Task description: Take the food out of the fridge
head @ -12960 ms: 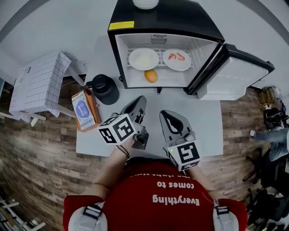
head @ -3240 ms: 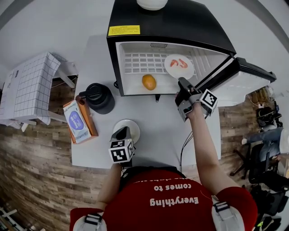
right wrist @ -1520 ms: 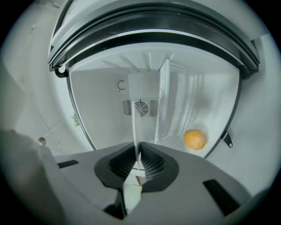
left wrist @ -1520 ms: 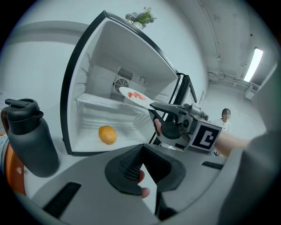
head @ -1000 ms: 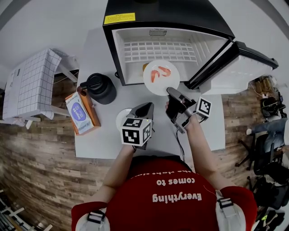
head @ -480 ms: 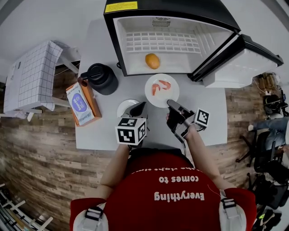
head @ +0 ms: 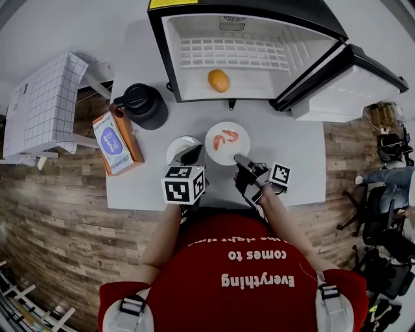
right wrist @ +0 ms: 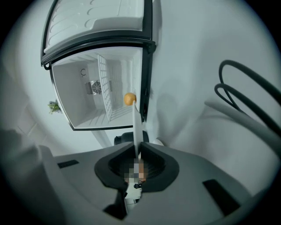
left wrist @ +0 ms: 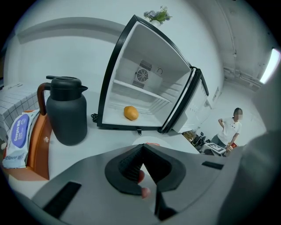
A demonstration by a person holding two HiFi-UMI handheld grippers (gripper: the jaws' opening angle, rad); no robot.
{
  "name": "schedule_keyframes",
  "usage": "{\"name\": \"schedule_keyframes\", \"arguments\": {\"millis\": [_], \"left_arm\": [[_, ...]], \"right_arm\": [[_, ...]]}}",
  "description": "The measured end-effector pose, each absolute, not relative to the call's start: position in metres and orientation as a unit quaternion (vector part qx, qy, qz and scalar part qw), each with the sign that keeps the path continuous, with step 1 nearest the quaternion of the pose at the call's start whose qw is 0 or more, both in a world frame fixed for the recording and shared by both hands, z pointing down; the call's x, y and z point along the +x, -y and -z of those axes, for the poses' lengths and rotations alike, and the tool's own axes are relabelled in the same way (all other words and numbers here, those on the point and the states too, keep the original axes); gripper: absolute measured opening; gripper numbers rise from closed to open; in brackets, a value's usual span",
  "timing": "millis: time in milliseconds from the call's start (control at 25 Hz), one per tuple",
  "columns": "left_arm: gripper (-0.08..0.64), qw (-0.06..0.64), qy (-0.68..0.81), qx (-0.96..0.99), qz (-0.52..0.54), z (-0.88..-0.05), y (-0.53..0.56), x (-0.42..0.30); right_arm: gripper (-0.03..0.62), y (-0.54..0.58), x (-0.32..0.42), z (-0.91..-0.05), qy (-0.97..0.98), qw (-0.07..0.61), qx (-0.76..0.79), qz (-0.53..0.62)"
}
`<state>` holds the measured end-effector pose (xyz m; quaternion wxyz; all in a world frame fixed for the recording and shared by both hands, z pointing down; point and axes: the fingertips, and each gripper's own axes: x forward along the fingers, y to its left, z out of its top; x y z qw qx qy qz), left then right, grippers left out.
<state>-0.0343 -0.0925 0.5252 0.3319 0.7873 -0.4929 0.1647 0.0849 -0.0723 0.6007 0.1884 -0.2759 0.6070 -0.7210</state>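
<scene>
Nearest the person, the left gripper (head: 192, 155) hangs with jaws together, empty. Beside it the right gripper (head: 240, 159) clamps the rim of the shrimp plate (head: 225, 144) low over the table (head: 292, 162), which suggests the plate is being set down. Next comes release, then a reach for the orange fruit (head: 218, 80) far inside the open fridge (head: 272, 8).

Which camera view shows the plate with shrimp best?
The head view: the plate is seen from above, with both shrimp clear. The right gripper view shows it edge-on, a thin white line. The left gripper view shows only a sliver of rim.
</scene>
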Motion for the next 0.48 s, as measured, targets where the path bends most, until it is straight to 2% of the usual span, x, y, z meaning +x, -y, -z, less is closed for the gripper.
{"name": "schedule_keyframes", "arguments": {"millis": [480], "left_arm": [[0.008, 0.338, 0.498, 0.780, -0.171, -0.530, 0.086, -0.041]], "right_arm": [[0.037, 0.061, 0.088, -0.652, -0.587, 0.094, -0.337, 0.730]]}}
